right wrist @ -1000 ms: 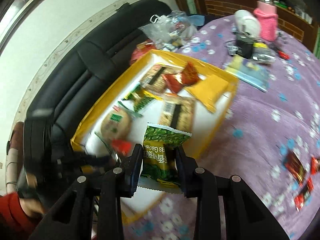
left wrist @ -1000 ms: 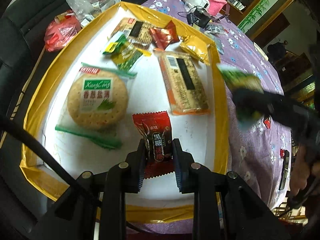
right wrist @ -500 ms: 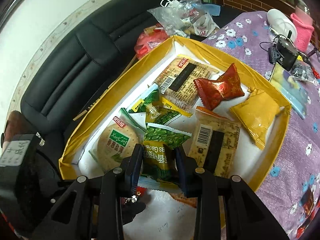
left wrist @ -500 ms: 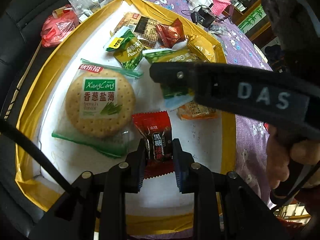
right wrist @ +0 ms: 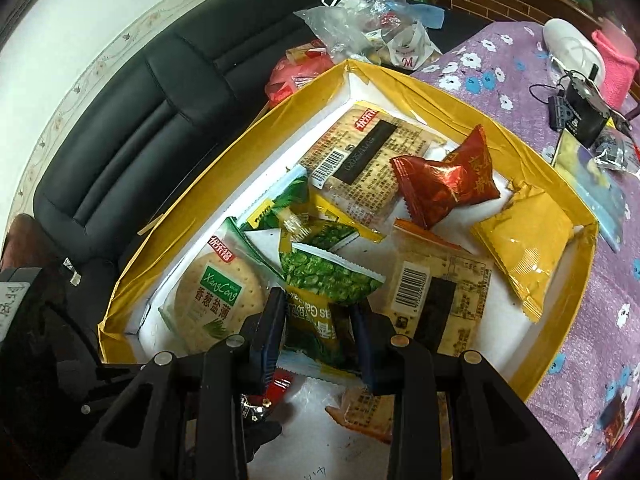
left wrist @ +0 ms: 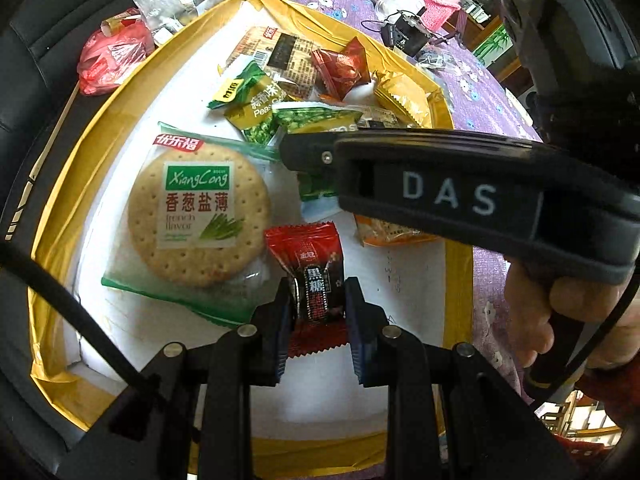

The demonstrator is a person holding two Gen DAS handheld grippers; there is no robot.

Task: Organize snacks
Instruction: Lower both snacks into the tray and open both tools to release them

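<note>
A yellow-rimmed box with a white floor holds several snack packets. My left gripper is shut on a small red-and-black candy packet, held low over the box's near part. My right gripper is shut on a green pea snack packet and holds it over the box's middle, above the other packets. The right gripper's black body marked DAS crosses the left wrist view. A round cracker packet lies at the left of the box.
In the box lie two brown cracker packs, a red pillow pack, a yellow pack and another green pea pack. Plastic bags sit on the black sofa. A purple flowered cloth carries gadgets.
My right gripper has carried the green pea packet from beside the box to over its middle and lower. My left gripper has stayed shut on the red candy packet, nearly still.
</note>
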